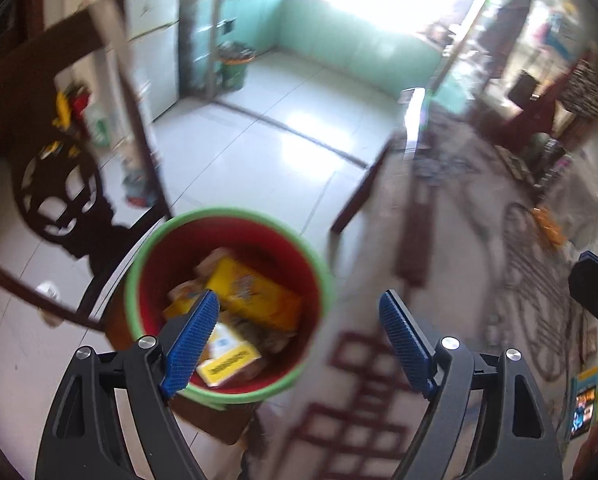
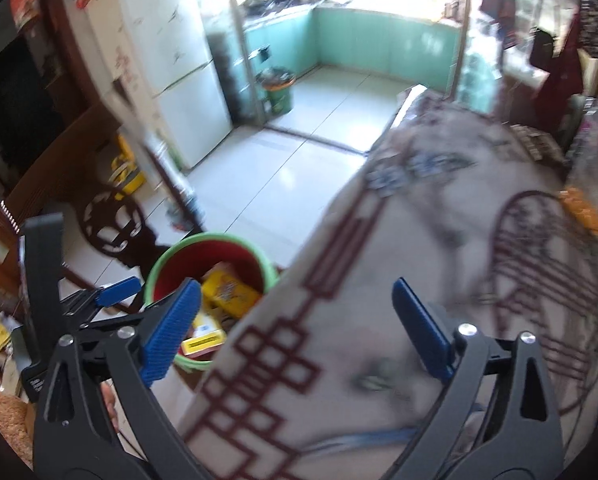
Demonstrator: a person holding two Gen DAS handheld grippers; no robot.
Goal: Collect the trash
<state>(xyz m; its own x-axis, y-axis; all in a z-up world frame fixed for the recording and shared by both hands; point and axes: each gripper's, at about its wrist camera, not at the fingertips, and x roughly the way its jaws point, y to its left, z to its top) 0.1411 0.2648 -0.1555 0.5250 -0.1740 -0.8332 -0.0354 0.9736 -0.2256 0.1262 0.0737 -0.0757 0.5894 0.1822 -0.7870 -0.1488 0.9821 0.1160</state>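
Pale floor tiles (image 1: 259, 160) run back to a green-walled kitchen, where motion blur softens most detail. Beside the patterned tablecloth (image 2: 379, 280) stands a red bucket (image 1: 227, 304) with a green rim, partly hidden behind the table edge in the right wrist view. Inside the bucket lie a yellow box (image 1: 255, 292) and other yellow and white cartons (image 1: 227, 364), their print too smeared to read. Over the bucket's near side, the left gripper (image 1: 299, 344) gapes wide, holding nothing. Over the cloth beside the bucket, the right gripper (image 2: 299, 328) also gapes wide and empty.
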